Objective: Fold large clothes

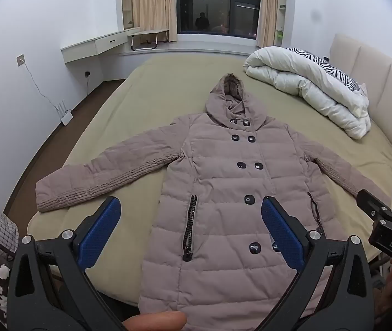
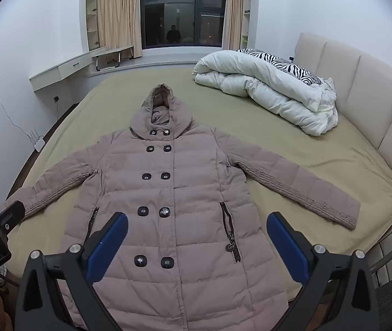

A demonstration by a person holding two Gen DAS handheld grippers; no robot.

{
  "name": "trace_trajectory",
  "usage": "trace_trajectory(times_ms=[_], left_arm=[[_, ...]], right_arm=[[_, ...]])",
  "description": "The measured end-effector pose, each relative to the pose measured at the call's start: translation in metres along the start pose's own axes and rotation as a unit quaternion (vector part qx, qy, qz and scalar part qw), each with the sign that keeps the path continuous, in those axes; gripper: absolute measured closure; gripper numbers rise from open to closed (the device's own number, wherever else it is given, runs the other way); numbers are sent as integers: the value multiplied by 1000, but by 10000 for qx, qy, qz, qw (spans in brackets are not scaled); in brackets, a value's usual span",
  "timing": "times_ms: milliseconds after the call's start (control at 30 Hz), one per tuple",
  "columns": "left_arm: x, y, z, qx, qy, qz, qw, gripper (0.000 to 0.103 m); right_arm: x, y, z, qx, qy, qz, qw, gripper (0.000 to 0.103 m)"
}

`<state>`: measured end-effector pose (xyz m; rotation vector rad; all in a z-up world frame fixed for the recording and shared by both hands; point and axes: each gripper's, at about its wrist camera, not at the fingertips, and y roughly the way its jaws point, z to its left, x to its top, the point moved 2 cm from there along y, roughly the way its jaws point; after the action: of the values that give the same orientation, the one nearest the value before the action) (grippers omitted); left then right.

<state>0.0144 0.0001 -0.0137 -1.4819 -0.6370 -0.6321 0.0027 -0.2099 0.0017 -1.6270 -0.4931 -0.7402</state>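
Left-wrist view: both grippers, left gripper [image 1: 190, 215] and right gripper [image 2: 197, 230], hover with jaws apart and empty over a padded coat [image 1: 223, 193] spread face-up on the bed [image 1: 154, 88], sleeves out, seemingly ready for folding.

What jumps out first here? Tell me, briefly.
A long pinkish hooded coat lies flat on its back mid-bed, buttoned, both sleeves spread wide. A rumpled white duvet is heaped by the headboard at the right. Both grippers hang open above the coat's hem.
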Motion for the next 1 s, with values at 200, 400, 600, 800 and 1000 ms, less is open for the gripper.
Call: trace_trajectory(times_ms=[200,400,600,800,1000], left_arm=[[0,-1,-2,10,-7,6,10000,0],[0,0,0,-6,-27,28,10000,0],[-7,-1,-7,12,-24,52,10000,0],[-7,1,-5,-3,-40,80,10000,0],[-8,6,-4,-7,-44,87,10000,0]], right_arm=[[-1,1,1,-18,-13,-18,10000,0],[-2,2,1,-17,-17,-2,10000,0],[-3,3,1,-15,-13,-3,10000,0],[-4,5,2,-10,-11,3,10000,0],[-6,7,3,-8,-9,17,10000,0]])
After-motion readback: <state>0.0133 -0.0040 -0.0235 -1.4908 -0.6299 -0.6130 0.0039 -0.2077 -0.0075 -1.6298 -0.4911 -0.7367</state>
